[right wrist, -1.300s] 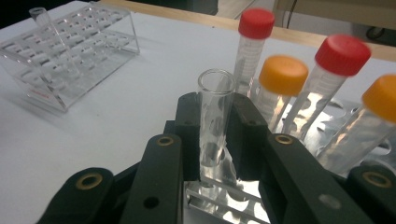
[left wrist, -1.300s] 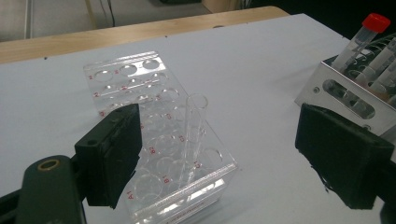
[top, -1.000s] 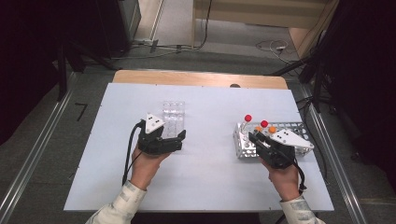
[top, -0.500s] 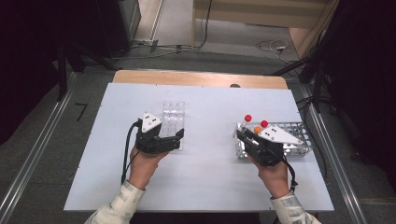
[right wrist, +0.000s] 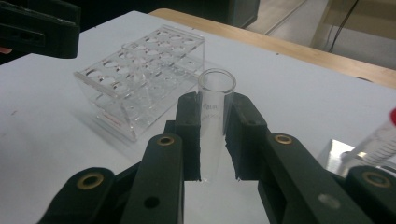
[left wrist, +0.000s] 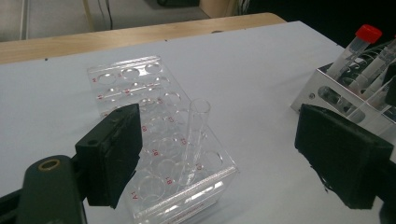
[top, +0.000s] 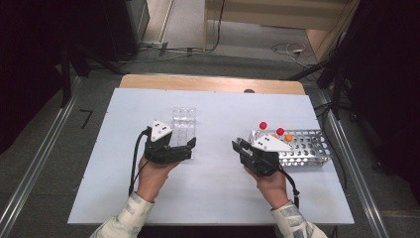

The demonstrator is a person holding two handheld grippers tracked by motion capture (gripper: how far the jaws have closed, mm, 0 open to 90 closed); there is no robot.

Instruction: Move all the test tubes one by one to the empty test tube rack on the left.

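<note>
A clear plastic tube rack (top: pixel 183 124) stands left of the table's middle, and one uncapped clear tube (left wrist: pixel 196 135) leans in a front hole of that clear rack (left wrist: pixel 154 135). My left gripper (top: pixel 187 150) sits at the rack's near end, open, with its jaws to either side of the rack's front corner (left wrist: pixel 219 140). My right gripper (right wrist: pixel 214 116) is shut on a second uncapped clear tube (right wrist: pixel 215 126), held upright above the table. In the high view the right gripper (top: pixel 238 146) is just left of the metal rack (top: pixel 309 151).
The metal rack holds two red-capped tubes (top: pixel 263 125) (top: pixel 280 131) and an orange-capped one (top: pixel 288 138). A wooden strip (top: pixel 213 83) edges the white table (top: pixel 213 198) at the back. Beyond the table's sides are metal rails and dark floor.
My right gripper has moved left, away from the metal rack toward the table's middle, carrying the clear tube. The left gripper has barely shifted.
</note>
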